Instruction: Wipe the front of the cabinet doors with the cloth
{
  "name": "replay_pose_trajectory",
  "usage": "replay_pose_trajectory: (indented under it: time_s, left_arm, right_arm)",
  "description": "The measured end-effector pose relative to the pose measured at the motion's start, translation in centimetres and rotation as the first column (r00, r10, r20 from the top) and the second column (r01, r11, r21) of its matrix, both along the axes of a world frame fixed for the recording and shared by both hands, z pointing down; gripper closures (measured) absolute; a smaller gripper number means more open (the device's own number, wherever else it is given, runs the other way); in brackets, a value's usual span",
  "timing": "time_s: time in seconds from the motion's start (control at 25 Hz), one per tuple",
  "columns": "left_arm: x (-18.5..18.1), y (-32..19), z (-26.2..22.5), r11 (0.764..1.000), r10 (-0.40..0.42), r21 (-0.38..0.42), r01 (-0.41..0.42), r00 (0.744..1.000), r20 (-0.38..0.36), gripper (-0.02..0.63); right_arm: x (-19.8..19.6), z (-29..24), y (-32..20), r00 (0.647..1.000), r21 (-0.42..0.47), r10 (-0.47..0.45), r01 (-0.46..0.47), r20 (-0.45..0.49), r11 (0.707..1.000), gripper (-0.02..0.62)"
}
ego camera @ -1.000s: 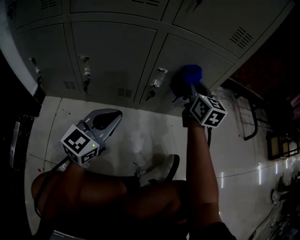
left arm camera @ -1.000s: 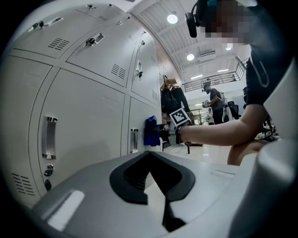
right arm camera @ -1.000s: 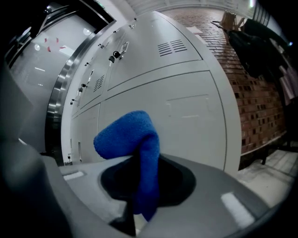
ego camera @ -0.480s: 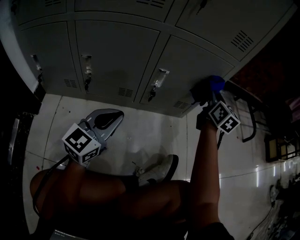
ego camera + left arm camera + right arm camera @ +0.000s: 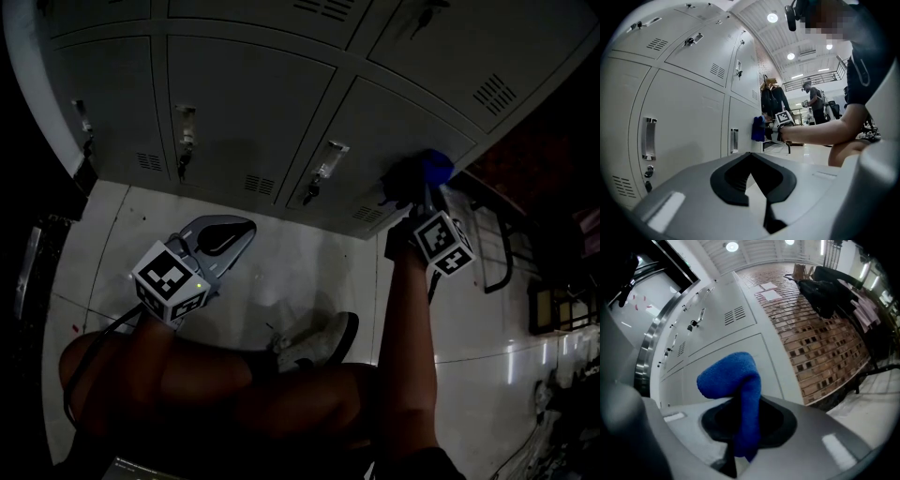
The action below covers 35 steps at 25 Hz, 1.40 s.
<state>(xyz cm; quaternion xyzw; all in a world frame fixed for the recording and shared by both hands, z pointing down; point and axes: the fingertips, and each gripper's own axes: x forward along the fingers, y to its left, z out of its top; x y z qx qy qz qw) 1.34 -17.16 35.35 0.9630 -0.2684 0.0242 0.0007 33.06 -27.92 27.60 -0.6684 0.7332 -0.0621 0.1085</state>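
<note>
So the right gripper [image 5: 419, 195] was up against the bottom row of the grey locker-style cabinet [image 5: 246, 98], with its jaws pinched tight on a blue cloth [image 5: 737, 378]. In the right gripper view the cloth came up out of the closed jaws and flopped over to the left in a fat folded bunch. From the head view the cloth [image 5: 434, 167] sat at the lower right corner of the far-right door [image 5: 398, 127], close to the end of the cabinet and just past that door's latch handle [image 5: 330, 157]. In the left gripper view it looked pressed flat on the door front, though I couldn't swear it was actually touching. The left gripper [image 5: 221, 238] was hanging low over the pale glossy floor [image 5: 300, 272], well apart from the right one. Its jaws were closed together with nothing between them, which the left gripper view showed pretty clearly. It pointed toward the doors without touching them. The person was crouched down, with the right forearm [image 5: 405, 347] stretched out to the cabinet and a light shoe [image 5: 319, 343] planted on the floor between the two arms. Beyond the cabinet's end there was a brick wall [image 5: 822, 341]. The whole scene was quite dim in the head view.
</note>
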Motion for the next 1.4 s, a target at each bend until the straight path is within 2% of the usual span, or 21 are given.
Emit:
replay_pose_trajectory:
  time_s: [0.12,0.32,0.44,0.52,0.64,0.8,0.96,1.16,1.4]
  left_arm:
    - [-0.1,-0.2,-0.1,1.000,-0.004,-0.001,0.004,1.000,-0.003,0.600]
    - [0.0,-0.1,-0.1,1.000,-0.004,0.000,0.004,1.000,-0.005,0.600]
    - [0.2,-0.1,-0.2,1.000,0.001,0.001,-0.001,1.000,-0.008,0.600]
    - [0.2,-0.2,-0.2,1.000,0.002,0.000,-0.002,1.000,-0.009,0.600]
    - [0.1,-0.2,0.0,1.000,0.002,-0.001,-0.002,1.000,-0.009,0.600]
    - [-0.1,-0.3,-0.1,1.000,-0.003,-0.005,0.003,1.000,-0.012,0.600]
    - [-0.3,-0.3,0.0,1.000,-0.011,-0.007,0.011,1.000,-0.007,0.600]
    - [0.0,0.0,-0.1,1.000,-0.002,-0.006,0.002,1.000,-0.005,0.600]
    - [0.1,0.2,-0.6,1.000,0.008,0.006,-0.008,1.000,-0.014,0.600]
  right_arm:
    - [-5.5,-0.3,-0.6,0.992,0.001,-0.118,0.118,-0.049,0.993,0.526]
    - [-14.6,1.6,-1.2,0.947,-0.063,-0.300,0.294,-0.116,0.954,0.526]
    - [-18.0,4.0,-1.4,0.917,-0.132,-0.372,0.354,-0.146,0.926,0.526]
    - [-18.9,5.5,-1.9,0.905,-0.171,-0.389,0.361,-0.173,0.917,0.526]
    - [-18.3,6.7,-2.7,0.912,-0.192,-0.364,0.329,-0.191,0.925,0.526]
    - [-15.2,7.4,-3.1,0.935,-0.208,-0.280,0.237,-0.217,0.949,0.526]
    - [-11.4,7.3,-2.6,0.965,-0.199,-0.193,0.157,-0.178,0.967,0.526]
    - [-6.9,7.2,-1.9,0.973,-0.210,-0.107,0.063,-0.204,0.976,0.526]
    - [-1.3,7.5,-0.8,0.988,-0.220,0.039,-0.071,-0.147,0.973,0.526]
